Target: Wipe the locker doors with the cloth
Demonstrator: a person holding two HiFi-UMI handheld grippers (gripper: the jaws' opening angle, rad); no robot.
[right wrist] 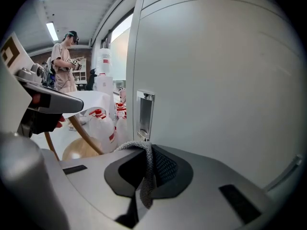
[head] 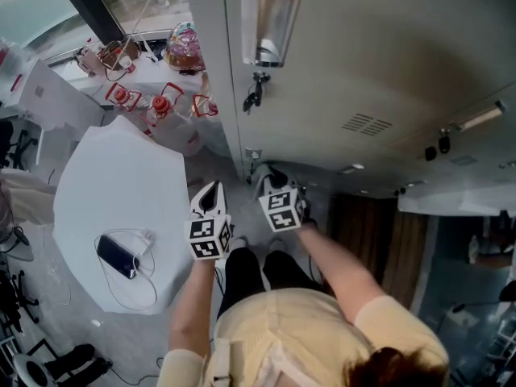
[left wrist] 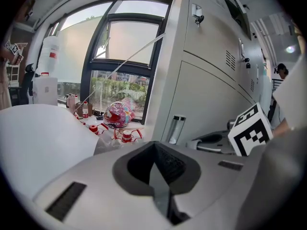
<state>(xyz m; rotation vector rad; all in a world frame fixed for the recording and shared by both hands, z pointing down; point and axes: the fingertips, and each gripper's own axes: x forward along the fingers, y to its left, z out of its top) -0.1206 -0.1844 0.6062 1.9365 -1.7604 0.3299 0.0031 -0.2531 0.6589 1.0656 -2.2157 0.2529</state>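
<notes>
Room with a bank of grey lockers on the right and a white surface (head: 113, 184) on the left, seen steeply from above. Nearest: the person's two forearms, each holding one set of tongs low in front of the lockers. Left tongs (head: 211, 192): jaws closed together, nothing between them, tips pointing past the locker corner towards the window. Right tongs (head: 272, 177): jaws clamped on a grey knitted cloth (right wrist: 145, 169), a strip of which loops up over the tips and hangs down the gap. Cloth position: at the foot of the lower locker door (right wrist: 216, 80), just beside its recessed metal handle (right wrist: 145, 111); whether it touches the door cannot be told. Next door up: a second recessed handle (head: 270, 18) with a dark key (head: 255, 91) hanging below it. On the white surface: a dark phone (head: 118, 256) ringed by a white cable (head: 137, 293). Beyond the surface's far edge: clear bottles (head: 161, 107) with red caps, grouped by the locker corner. Behind them, on the sill: a multicoloured rounded object (head: 184, 48). Farthest: a dark-framed window (left wrist: 120, 56) with greenery outside, and a standing person (right wrist: 62, 66) across the room.
</notes>
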